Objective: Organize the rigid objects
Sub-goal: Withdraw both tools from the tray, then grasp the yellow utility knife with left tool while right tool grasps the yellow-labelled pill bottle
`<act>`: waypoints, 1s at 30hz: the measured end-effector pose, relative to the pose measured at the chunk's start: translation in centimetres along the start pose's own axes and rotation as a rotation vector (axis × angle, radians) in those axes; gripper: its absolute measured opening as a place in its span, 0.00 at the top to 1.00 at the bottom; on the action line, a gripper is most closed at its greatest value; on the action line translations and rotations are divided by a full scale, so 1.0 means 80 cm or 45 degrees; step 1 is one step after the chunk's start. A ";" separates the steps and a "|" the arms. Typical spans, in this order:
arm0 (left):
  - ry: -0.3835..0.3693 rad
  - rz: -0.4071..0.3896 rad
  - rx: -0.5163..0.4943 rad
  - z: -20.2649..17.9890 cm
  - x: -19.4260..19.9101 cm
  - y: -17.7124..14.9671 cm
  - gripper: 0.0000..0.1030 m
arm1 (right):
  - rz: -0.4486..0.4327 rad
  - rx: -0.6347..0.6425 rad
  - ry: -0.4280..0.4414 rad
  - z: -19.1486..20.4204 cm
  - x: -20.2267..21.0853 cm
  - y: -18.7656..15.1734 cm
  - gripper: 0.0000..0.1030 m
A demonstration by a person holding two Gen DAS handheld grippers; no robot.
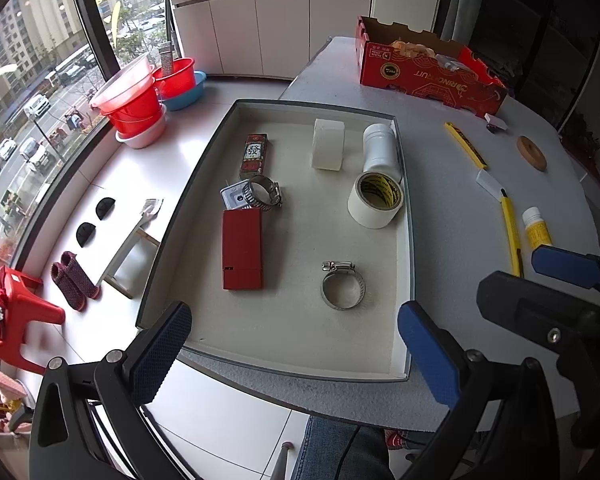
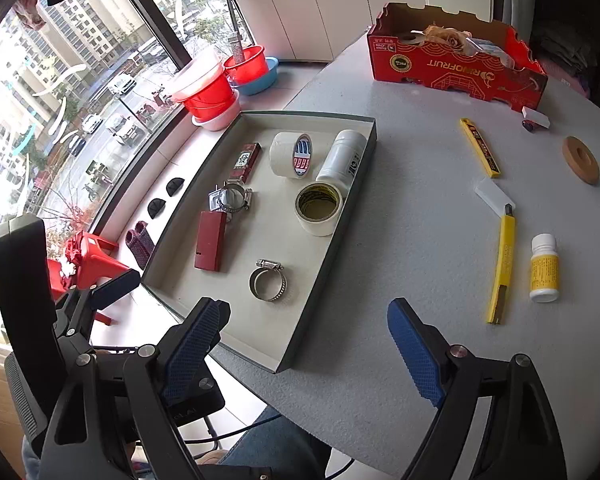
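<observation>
The left gripper (image 1: 294,350) hangs wide open and empty over the tray's (image 1: 410,240) near end, the right gripper (image 2: 308,346) likewise spread, holding nothing. Clamps, tapes and boxes already lie sorted inside; the yellow knife (image 2: 502,264) and small bottle (image 2: 544,268) wait on the table (image 2: 400,220), probably next.

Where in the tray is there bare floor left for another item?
Free: the tray's near end, between the lone hose clamp and the near wall, and the strip between the red box and that clamp. Crowded: the far half, around the tape rolls, white bottle and second clamp.
</observation>
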State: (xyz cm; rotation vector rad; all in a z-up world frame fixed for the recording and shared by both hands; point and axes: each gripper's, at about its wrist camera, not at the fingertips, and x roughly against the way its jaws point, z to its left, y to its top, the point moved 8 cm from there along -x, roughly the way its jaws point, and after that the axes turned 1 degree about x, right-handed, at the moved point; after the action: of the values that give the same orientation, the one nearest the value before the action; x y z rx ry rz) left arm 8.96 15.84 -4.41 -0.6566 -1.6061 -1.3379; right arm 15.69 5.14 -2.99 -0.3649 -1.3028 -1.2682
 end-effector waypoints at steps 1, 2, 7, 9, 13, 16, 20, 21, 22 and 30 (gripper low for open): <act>-0.006 -0.001 -0.013 -0.008 0.001 -0.001 0.00 | -0.004 -0.015 -0.002 -0.008 0.003 -0.004 0.15; -0.013 0.000 -0.027 -0.016 0.002 -0.001 0.00 | -0.009 -0.033 -0.005 -0.018 0.008 -0.008 0.15; -0.072 0.023 -0.109 -0.072 0.001 -0.010 0.00 | -0.029 -0.166 -0.036 -0.081 0.029 -0.036 0.15; -0.096 0.036 -0.146 -0.098 -0.001 -0.013 0.00 | -0.035 -0.234 -0.048 -0.110 0.038 -0.049 0.15; -0.151 0.072 -0.199 -0.151 -0.007 -0.023 0.00 | -0.065 -0.369 -0.073 -0.166 0.054 -0.077 0.15; -0.184 0.094 -0.236 -0.190 -0.014 -0.030 0.00 | -0.072 -0.472 -0.106 -0.206 0.061 -0.103 0.15; -0.128 0.082 -0.240 -0.222 -0.033 -0.023 0.00 | -0.045 -0.593 -0.152 -0.256 0.061 -0.143 0.15; -0.121 0.074 -0.225 -0.228 -0.038 -0.018 0.00 | -0.042 -0.620 -0.155 -0.266 0.061 -0.152 0.15; -0.119 0.069 -0.210 -0.234 -0.044 -0.011 0.00 | -0.040 -0.646 -0.156 -0.275 0.061 -0.160 0.15; -0.022 0.044 -0.229 -0.279 -0.101 0.030 0.00 | -0.008 -0.752 -0.155 -0.316 0.060 -0.189 0.15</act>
State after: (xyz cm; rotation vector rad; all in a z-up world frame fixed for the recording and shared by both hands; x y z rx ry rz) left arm 21.38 -3.55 -10.66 -0.8025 -1.4922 -1.4662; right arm 14.66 -22.86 -13.43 -0.8642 -1.0049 -1.6459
